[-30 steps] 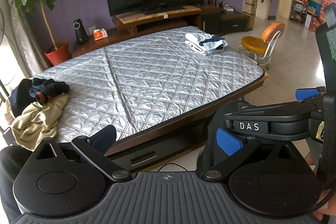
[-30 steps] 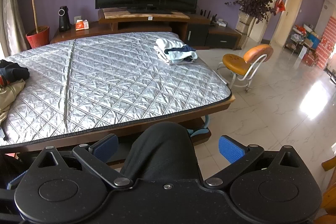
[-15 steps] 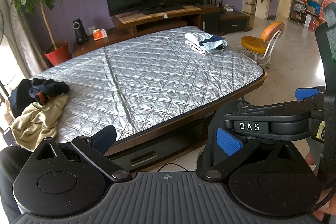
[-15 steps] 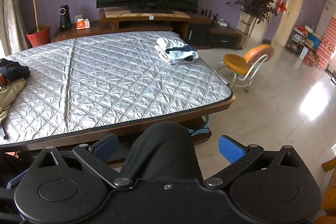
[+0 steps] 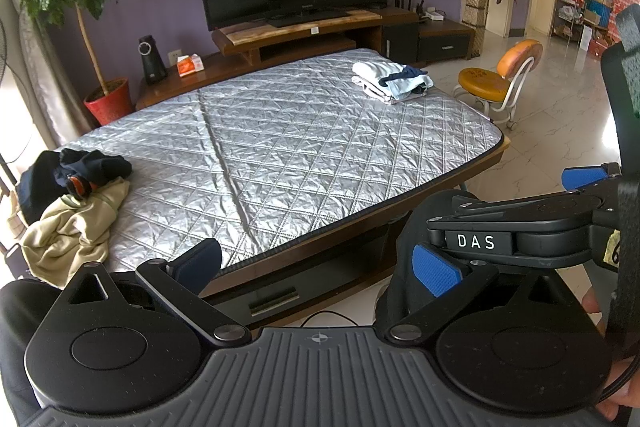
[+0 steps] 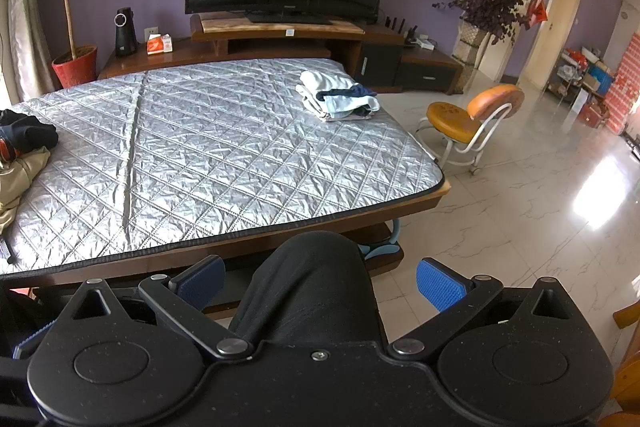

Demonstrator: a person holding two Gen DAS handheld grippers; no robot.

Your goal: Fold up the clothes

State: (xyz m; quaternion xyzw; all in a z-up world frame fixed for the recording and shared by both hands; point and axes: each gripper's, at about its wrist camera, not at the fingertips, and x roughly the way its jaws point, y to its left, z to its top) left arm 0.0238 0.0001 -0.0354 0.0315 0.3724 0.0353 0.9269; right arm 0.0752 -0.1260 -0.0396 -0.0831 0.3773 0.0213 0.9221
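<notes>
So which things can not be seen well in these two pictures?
- Unfolded clothes: right wrist view cuts the pile at its left edge; how many pieces is unclear in both.
- Folded stack: too small to count layers.
- Table underside: hidden behind the left gripper and right gripper.
- Person: only a dark knee shows.

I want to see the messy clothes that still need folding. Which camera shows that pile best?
The left wrist view. There the unfolded pile lies whole at the near left corner of the quilted table, beige garment and dark ones together. The right wrist view cuts the pile off at its left edge, so only part shows.
</notes>
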